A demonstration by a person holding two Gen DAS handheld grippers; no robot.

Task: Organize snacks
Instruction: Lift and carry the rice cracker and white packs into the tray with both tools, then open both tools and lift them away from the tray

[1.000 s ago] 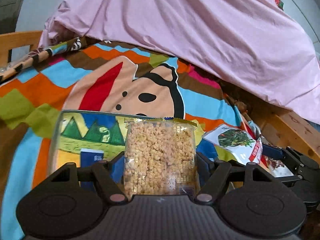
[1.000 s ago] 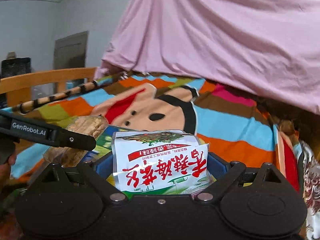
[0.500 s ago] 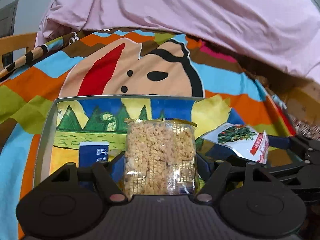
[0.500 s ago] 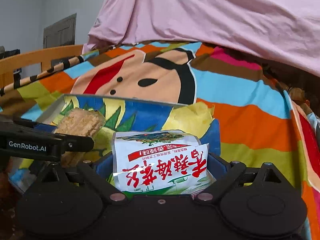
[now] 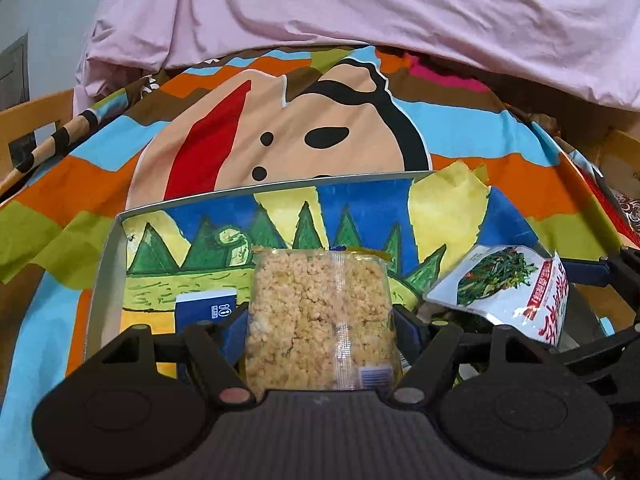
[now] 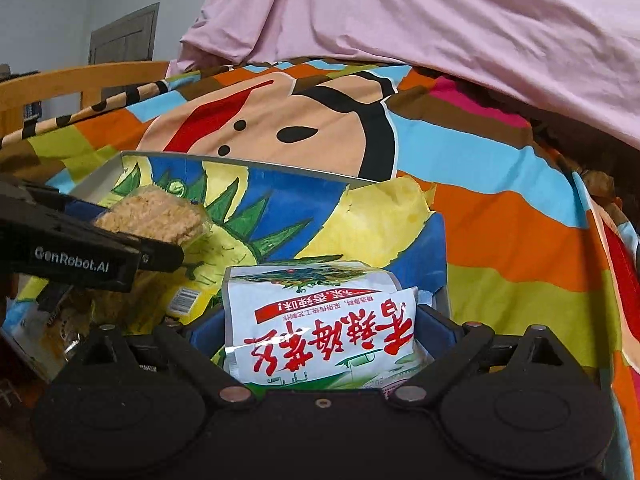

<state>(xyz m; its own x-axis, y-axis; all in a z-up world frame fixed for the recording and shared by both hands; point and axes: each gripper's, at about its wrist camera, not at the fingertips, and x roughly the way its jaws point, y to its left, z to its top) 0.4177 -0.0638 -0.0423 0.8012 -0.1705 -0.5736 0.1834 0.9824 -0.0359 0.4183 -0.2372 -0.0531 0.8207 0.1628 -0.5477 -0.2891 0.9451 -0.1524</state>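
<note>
Holding two snack packs point(image 5: 320, 316) point(image 6: 320, 332) over one box point(image 5: 108, 256).

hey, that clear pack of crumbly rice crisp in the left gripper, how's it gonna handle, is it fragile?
Probably fragile: the rice crisp pack shows loose-looking puffed grains through clear film, so a hard squeeze from the left gripper could crumble it. It likely is light for its bulk, being airy. The block seems fairly stiff, standing upright between the pads, though the glossy film may be slippery.
</note>
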